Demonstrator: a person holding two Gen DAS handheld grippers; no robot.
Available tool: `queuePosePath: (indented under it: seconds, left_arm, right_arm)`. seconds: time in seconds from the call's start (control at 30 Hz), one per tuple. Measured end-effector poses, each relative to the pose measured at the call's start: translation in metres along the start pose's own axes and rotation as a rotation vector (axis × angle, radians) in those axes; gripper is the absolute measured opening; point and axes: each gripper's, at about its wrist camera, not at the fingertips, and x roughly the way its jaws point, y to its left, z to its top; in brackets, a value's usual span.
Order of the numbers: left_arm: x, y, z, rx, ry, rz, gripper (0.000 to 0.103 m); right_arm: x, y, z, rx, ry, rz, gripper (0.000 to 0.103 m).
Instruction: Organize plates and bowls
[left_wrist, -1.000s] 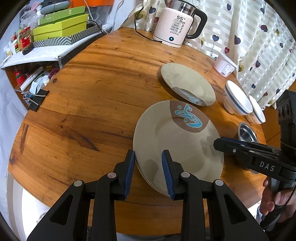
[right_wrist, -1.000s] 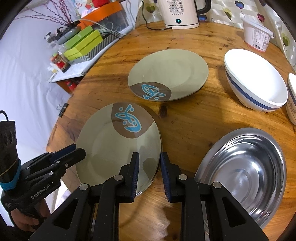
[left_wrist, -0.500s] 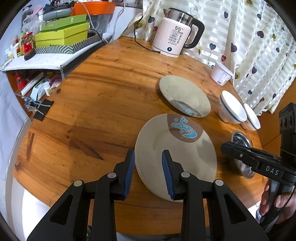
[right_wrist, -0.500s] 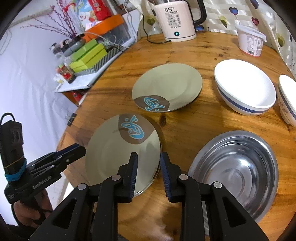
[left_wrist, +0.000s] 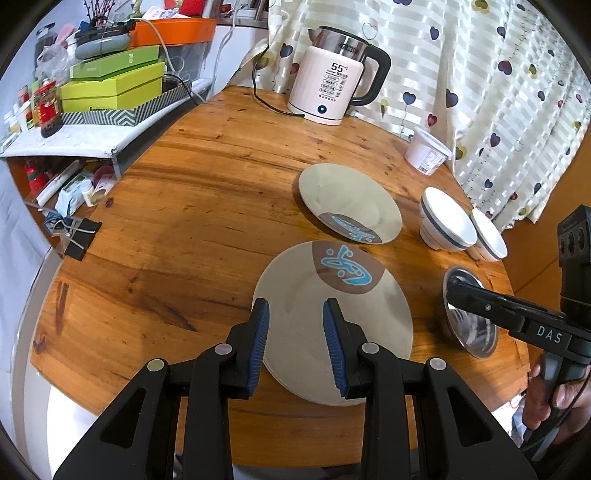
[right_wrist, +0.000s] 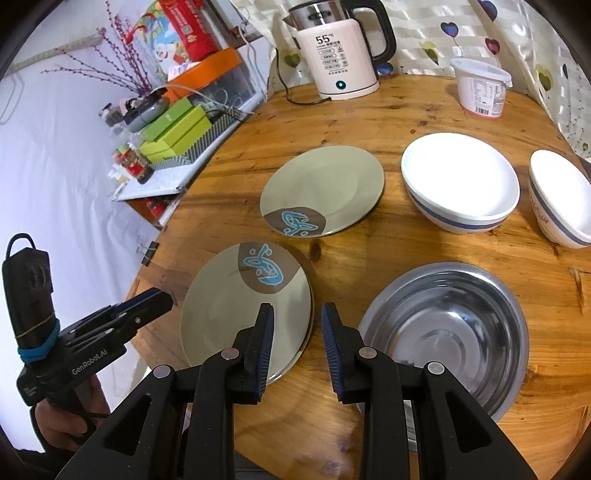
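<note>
A beige plate with a brown patch and blue mark (left_wrist: 369, 321) (right_wrist: 229, 306) lies near the table's front edge, apparently on top of a like plate. A second such plate (left_wrist: 343, 199) (right_wrist: 325, 184) lies farther back. Two white bowls with blue bands (left_wrist: 443, 221) (left_wrist: 487, 236) and a steel bowl (right_wrist: 443, 325) sit to the right. My left gripper (left_wrist: 295, 314) hovers open above the near plate's left part. My right gripper (right_wrist: 297, 314) hovers open over its right rim. Neither pair of pads touches anything.
A pink kettle (left_wrist: 332, 88) with its cord stands at the back of the round wooden table (left_wrist: 184, 240). A white tub (left_wrist: 426, 151) stands by the curtain. A shelf with green boxes (left_wrist: 110, 85) adjoins the table on the left. A binder clip (left_wrist: 79, 236) lies at the left edge.
Both grippers have risen away from the near plate, which stays on the table. More of the table and the kettle has come into view.
</note>
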Motion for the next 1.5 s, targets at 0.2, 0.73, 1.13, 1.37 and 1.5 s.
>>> queuePosePath:
  seconds: [0.2, 0.73, 1.13, 1.37, 1.5]
  left_arm:
    - [0.001, -0.001, 0.000, 0.001, -0.001, -0.001, 0.031]
    - [0.011, -0.005, 0.011, 0.012, 0.011, -0.019, 0.032]
    - [0.027, -0.004, 0.031, 0.020, 0.023, -0.046, 0.032]
    - [0.039, -0.006, 0.043, 0.037, 0.029, -0.035, 0.032]
    - [0.047, -0.008, 0.050, 0.045, 0.033, -0.026, 0.032]
  right_arm:
    - [-0.001, -0.001, 0.001, 0.005, -0.001, -0.002, 0.026]
    - [0.006, -0.012, 0.008, 0.043, 0.006, -0.011, 0.026]
    - [0.016, -0.021, 0.021, 0.077, 0.008, -0.012, 0.026]
    - [0.026, -0.027, 0.033, 0.092, 0.014, -0.014, 0.027]
    - [0.031, -0.029, 0.038, 0.098, 0.020, -0.012, 0.029]
